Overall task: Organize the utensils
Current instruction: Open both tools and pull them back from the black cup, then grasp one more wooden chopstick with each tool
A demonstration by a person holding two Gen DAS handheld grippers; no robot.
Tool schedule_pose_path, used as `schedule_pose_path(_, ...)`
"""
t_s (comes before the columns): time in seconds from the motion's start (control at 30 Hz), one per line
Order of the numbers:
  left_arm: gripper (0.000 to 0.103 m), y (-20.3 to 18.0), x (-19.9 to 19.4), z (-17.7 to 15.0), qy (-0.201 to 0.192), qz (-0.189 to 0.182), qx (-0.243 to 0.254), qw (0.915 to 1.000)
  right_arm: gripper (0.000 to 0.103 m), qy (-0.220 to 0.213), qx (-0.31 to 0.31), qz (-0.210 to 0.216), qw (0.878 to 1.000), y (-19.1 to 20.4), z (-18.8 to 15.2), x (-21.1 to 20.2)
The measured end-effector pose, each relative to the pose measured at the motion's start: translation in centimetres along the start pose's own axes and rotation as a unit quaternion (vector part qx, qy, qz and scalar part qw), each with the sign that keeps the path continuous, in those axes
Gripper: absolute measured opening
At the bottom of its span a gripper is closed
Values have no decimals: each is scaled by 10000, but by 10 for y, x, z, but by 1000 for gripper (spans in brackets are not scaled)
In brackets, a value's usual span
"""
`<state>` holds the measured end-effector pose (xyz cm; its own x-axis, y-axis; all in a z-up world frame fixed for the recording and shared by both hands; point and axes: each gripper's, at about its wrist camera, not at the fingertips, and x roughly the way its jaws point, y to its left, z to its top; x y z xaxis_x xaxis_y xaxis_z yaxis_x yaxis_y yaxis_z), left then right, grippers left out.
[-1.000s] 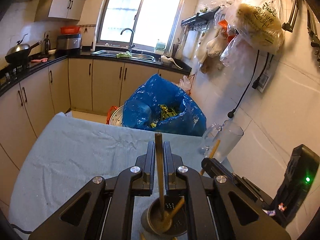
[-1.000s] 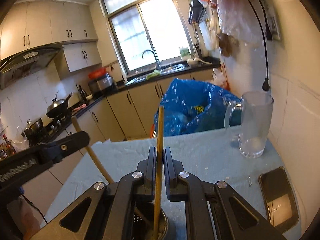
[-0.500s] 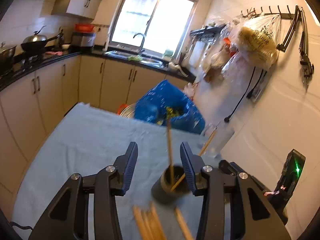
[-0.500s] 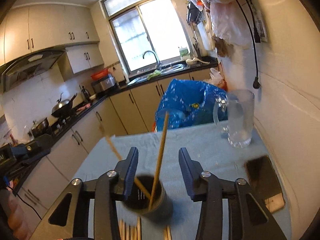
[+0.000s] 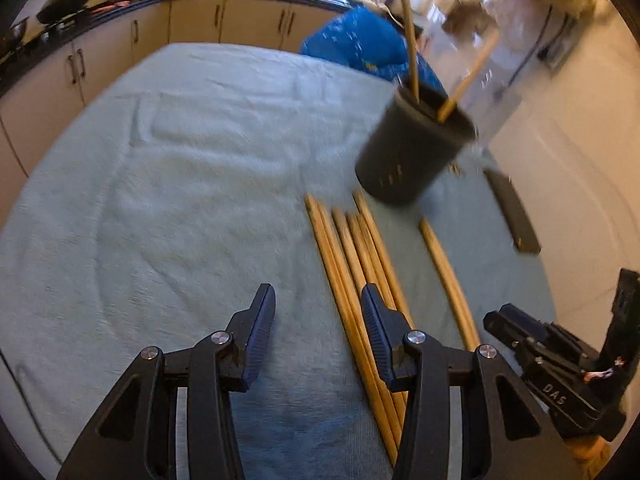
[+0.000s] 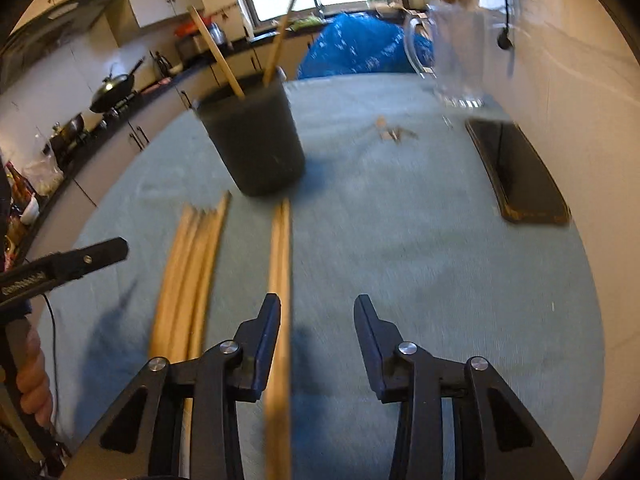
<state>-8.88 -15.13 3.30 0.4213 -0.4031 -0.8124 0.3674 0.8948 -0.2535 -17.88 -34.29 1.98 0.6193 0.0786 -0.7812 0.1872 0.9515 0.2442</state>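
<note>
Across the lower half of the left wrist view, the left gripper (image 5: 318, 316) hangs over a blue-grey cloth (image 5: 160, 184) with its jaws apart and nothing between them. Just right of the gap, a bundle of wooden chopsticks (image 5: 360, 264) lies flat on the cloth, passing under the right-hand finger; one separate chopstick (image 5: 448, 276) lies further right. Above them, in the upper right of the frame, stands a dark chopstick holder (image 5: 408, 156) with two sticks leaning out of it. Only this view shows the right gripper from outside, black, at the lower right edge.

Seen from the right wrist, a person's hand (image 6: 34, 376) at the far left edge grips the other tool. The bundle (image 6: 188, 276) lies left of centre, and the separate chopstick (image 6: 280, 280) runs alongside the left finger of the right gripper (image 6: 316, 320), whose jaws are closing with nothing between them. The holder (image 6: 256, 140) sits in the upper centre. Only here do a glass mug (image 6: 452, 48) and a dark phone (image 6: 516, 172) show clearly on the right, beside the wall.
</note>
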Motion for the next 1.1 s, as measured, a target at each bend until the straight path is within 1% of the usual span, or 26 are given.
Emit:
schedule_pose_path(0.07,42,-7,9,-4,59,77,179,9998,41,12,27,-3,10000,-4,-6,0)
schedule_pose_path(0.1,36,-10,13,-5,81,125,230,9996,41,7,23,-16,10000,-5,-7,0)
schedule_pose_path(0.13,27,-13,16,-5,132,158,270,9994,41,-1,7,-24,10000,-5,-8,-1)
schedule_pose_path(0.17,23,-14,21,-7,230,179,310,9991,41,-11,-22,-26,10000,-4,-9,-1)
schedule_pose_path(0.2,21,-15,20,-7,154,193,334,9991,41,-14,-58,-34,10000,-1,-9,0)
schedule_pose_path(0.33,18,-18,19,-9,114,336,486,9982,40,-31,-242,-73,9997,12,-6,2)
schedule_pose_path(0.37,16,-19,19,-9,103,385,521,9978,39,-25,-283,-73,9996,15,-6,3)
schedule_pose_path(0.4,12,-20,20,-8,153,418,561,9974,36,-23,-307,-82,9995,17,-5,4)
schedule_pose_path(0.43,10,-21,20,-9,125,488,622,9968,33,-20,-328,-103,9994,18,-5,5)
schedule_pose_path(0.53,10,-23,21,-9,135,587,770,9952,31,-30,-376,-247,9990,22,-3,7)
schedule_pose_path(0.63,9,-20,19,-8,158,637,778,9948,26,61,-359,-272,9990,23,0,12)
schedule_pose_path(0.67,9,-16,16,-9,178,611,739,9952,24,102,-398,-385,9984,25,0,14)
schedule_pose_path(0.7,8,-14,14,-12,187,589,706,9956,19,80,-471,-511,9975,27,0,15)
schedule_pose_path(0.77,8,-7,10,-14,208,521,642,9964,18,80,-589,-653,9961,32,-1,16)
schedule_pose_path(0.83,7,0,5,-18,240,450,604,9969,8,114,-562,-743,9956,32,-1,16)
schedule_pose_path(0.97,7,19,-8,-27,368,275,522,9976,7,214,-143,-756,9968,12,-3,8)
schedule_pose_path(1.1,7,37,-18,-33,560,71,403,9976,7,352,19,-732,9967,-3,-17,-9)
